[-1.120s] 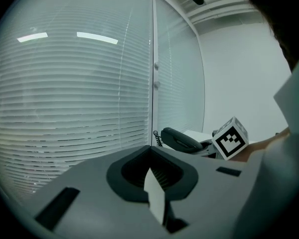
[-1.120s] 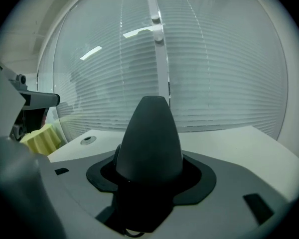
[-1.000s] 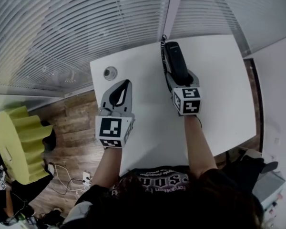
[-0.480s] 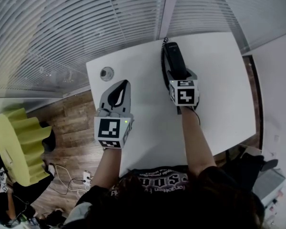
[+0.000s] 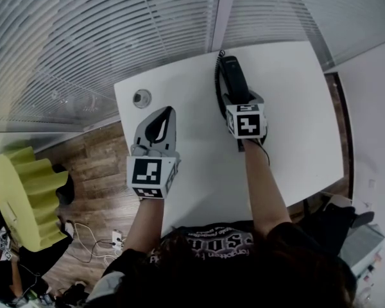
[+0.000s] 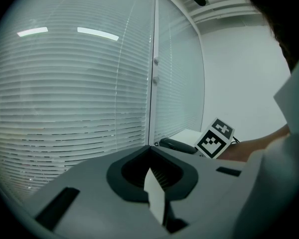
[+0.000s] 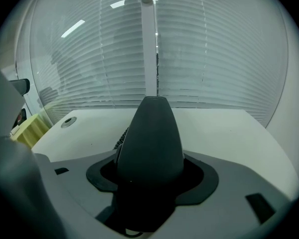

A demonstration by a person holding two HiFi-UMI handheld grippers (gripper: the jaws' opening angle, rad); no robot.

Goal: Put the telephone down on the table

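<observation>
The black telephone handset (image 5: 233,77) (image 7: 152,133), with its coiled cord (image 5: 217,88) on its left side, points toward the blinds over the far middle of the white table (image 5: 295,108). My right gripper (image 5: 239,100) (image 7: 151,164) is shut on the handset's near end. Whether the handset touches the tabletop I cannot tell. My left gripper (image 5: 167,114) (image 6: 152,156) is shut with nothing in it, over the table's left part. The left gripper view shows the handset (image 6: 177,145) to the right, beside the right gripper's marker cube (image 6: 215,138).
A round grommet (image 5: 141,97) (image 7: 68,122) sits in the table's far left corner. Glass with horizontal blinds (image 5: 115,31) runs along the far edge. Left of the table are wooden floor, a yellow-green ribbed seat (image 5: 19,197) and loose cables (image 5: 93,236).
The right gripper with the handset has crept slightly toward the blinds. The left gripper has hardly moved.
</observation>
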